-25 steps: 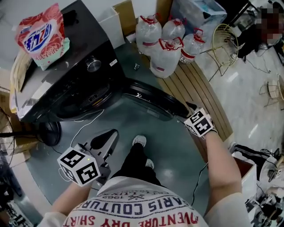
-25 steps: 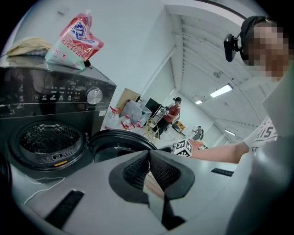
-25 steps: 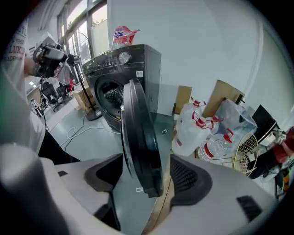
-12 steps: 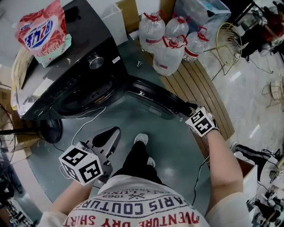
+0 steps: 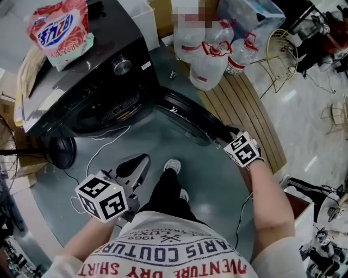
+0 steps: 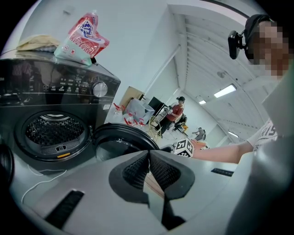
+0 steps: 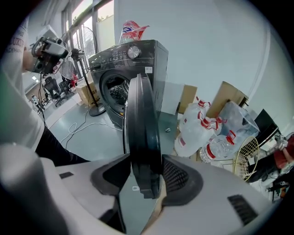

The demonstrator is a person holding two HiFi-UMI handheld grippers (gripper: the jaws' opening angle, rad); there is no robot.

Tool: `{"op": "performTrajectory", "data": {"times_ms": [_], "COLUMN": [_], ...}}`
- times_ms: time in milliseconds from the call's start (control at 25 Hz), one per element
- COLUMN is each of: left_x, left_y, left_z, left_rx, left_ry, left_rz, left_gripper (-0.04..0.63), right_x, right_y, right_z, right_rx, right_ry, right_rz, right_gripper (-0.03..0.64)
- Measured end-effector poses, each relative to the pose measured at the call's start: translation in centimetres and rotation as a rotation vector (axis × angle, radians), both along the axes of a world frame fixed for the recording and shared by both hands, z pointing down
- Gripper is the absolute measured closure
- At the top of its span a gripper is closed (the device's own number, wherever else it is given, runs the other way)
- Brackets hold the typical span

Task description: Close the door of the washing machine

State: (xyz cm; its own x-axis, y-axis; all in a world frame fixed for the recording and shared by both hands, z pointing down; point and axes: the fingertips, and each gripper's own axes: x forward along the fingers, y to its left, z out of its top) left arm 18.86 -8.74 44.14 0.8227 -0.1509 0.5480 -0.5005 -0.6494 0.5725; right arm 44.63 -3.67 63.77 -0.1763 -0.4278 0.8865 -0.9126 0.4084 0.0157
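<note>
Right gripper [image 5: 227,134] is clamped on the outer edge of the door [image 5: 187,113]. In the right gripper view that rim is seen edge-on, with both pads pressed against it and the jaws held roughly halfway apart by its thickness. Left gripper [image 5: 137,163] is carried low in the lower left of the head view, and its jaws are closed tip to tip with nothing between them.

Containers first:
- The drum [image 5: 111,113] of the washing machine [image 5: 92,65] is exposed, and only its perforated metal wall can be made out in the left gripper view.
- Clear liquid is held in the water jugs [image 5: 209,68] with red handles, bunched at top centre. At least three can be counted, since one is partly under a blur patch.
- A lidded storage tub [image 5: 247,13] sits in the upper right corner. What's in it can't be told.
- A wire basket [image 5: 278,49] is parked beside the tub.

The door is swung wide open, running from the machine's front toward right of centre. Its far end is where the right gripper is latched, well apart from the left one.

Counted: two grippers, one door, one machine, and one detergent bag [image 5: 61,30] lying on the machine's top in the upper left.
</note>
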Motion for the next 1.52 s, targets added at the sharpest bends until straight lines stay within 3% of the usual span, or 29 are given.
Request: {"op": "performTrajectory", "data": {"times_ms": [760,1280,1520], "left_x": [-2.6,-10.1,-13.2], "left_y": [7.2,11.1,10.8], "left_z": [-0.4,1.0,0.1], "left_rx": [0.024,0.028,0.05], "left_ry": [-0.001,-0.086,-0.074], "left_rz": [-0.056,-0.213,-0.277], "left_gripper": [0.56,0.561,0.56], "right_x": [-7.1,-12.5,-15.4], "right_y": [3.1,4.7,5.3], "right_z": [0.2,0.0,-0.1], "right_rx": [0.02,0.005,-0.034], "right_ry": [-0.046,-0.102,-0.114], "right_rz": [0.116,0.195,0.223], "right_gripper": [0.419,0.426,0.429]}}
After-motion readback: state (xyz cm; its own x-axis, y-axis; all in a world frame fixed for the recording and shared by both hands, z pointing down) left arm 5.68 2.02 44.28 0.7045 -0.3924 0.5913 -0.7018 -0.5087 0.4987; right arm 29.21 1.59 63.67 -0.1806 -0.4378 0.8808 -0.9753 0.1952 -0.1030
